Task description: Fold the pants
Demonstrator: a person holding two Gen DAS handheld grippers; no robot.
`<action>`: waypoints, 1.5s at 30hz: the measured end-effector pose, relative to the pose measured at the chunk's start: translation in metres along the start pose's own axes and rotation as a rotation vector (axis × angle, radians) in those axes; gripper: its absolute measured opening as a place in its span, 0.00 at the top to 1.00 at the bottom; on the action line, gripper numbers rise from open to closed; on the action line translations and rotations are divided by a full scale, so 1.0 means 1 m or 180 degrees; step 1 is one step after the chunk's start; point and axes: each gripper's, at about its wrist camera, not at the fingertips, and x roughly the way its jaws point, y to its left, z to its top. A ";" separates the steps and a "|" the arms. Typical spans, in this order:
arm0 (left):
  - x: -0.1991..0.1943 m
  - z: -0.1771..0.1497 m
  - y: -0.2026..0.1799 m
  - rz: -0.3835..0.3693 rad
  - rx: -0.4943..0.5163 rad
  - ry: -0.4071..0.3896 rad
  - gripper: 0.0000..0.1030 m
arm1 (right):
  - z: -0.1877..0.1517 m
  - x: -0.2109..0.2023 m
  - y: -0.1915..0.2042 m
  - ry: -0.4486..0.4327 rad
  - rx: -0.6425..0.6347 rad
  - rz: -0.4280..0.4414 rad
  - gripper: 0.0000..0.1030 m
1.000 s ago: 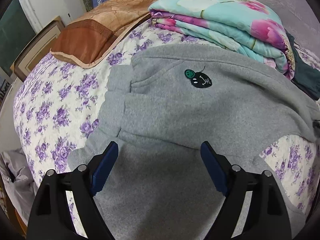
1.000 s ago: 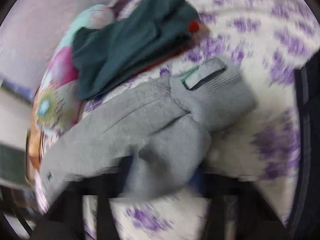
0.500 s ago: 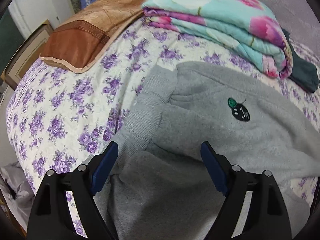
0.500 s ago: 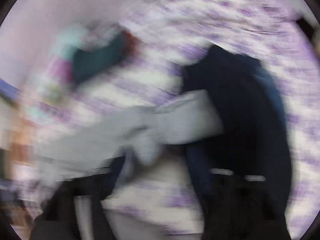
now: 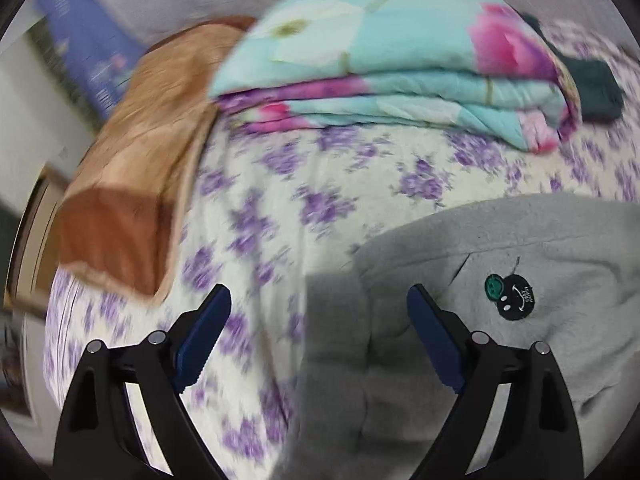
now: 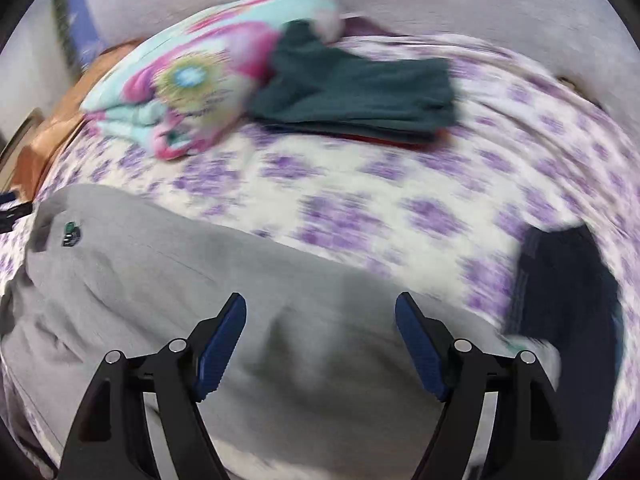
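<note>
Grey sweatpants (image 5: 500, 340) with a small dark smiley patch (image 5: 510, 295) lie on the flowered bed sheet (image 5: 320, 168). In the left wrist view my left gripper (image 5: 320, 332) is open and empty, over the pants' waistband edge. In the right wrist view the pants (image 6: 168, 280) stretch across the lower left, patch (image 6: 71, 233) at far left. My right gripper (image 6: 320, 340) is open and empty just above the grey fabric.
A folded turquoise and pink quilt (image 5: 380, 60) and a brown pillow (image 5: 140, 152) lie at the back. Folded dark green clothes (image 6: 360, 92) sit beside the quilt. A dark navy garment (image 6: 568, 280) lies at the right.
The right gripper has let go of the grey pants and now stands open above them. The left gripper has shifted left, so the pants sit lower right in its view.
</note>
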 end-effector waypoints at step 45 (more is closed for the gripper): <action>0.027 0.056 -0.022 -0.0337 0.0367 -0.0083 0.32 | -0.030 -0.011 -0.087 -0.0002 0.0289 -0.0083 0.21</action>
